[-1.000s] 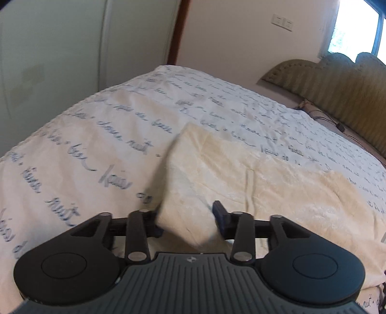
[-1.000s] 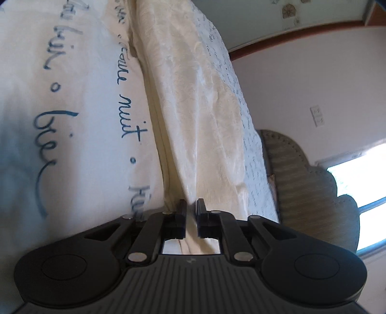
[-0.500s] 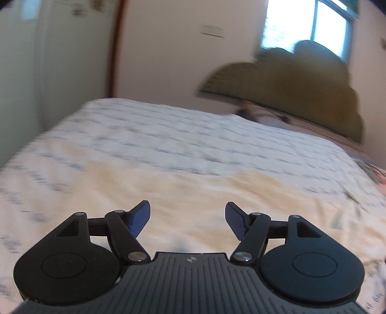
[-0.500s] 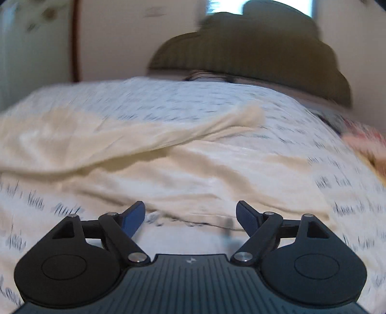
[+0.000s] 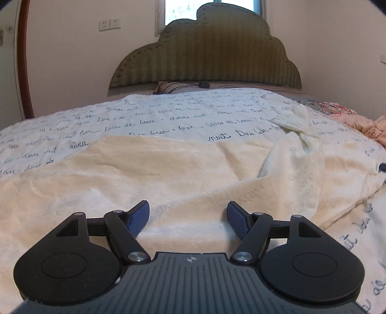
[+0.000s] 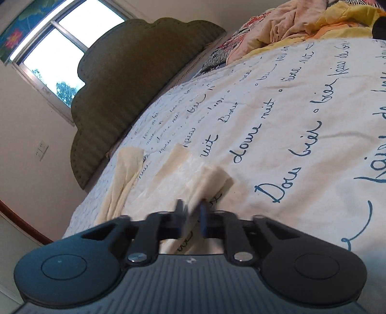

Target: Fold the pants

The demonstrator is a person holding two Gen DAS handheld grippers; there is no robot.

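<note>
Left wrist view: the left gripper [image 5: 188,218] hangs low over the cream pants [image 5: 168,174], which lie spread across the bed [image 5: 168,113] on a white cover printed with blue script. Its blue-padded fingers [image 5: 138,217] stand wide apart and are opening further; pants fabric lies beneath and between them, with neither pad pressing on it. From the fingers the garment extends toward 12 o'clock and runs out to 3 o'clock, where it bunches into folds. A green headboard [image 5: 207,53] stands at 12 o'clock beyond the bed.

Right wrist view: the picture is rolled and the fingers are blurred. The right gripper [image 6: 191,217] is clenched on an edge of the pants [image 6: 207,181]. The fabric rises from the fingers toward 12 o'clock; further pale folds lie at 10 o'clock. Coloured bedding [image 6: 301,21] is piled at 1 o'clock.
</note>
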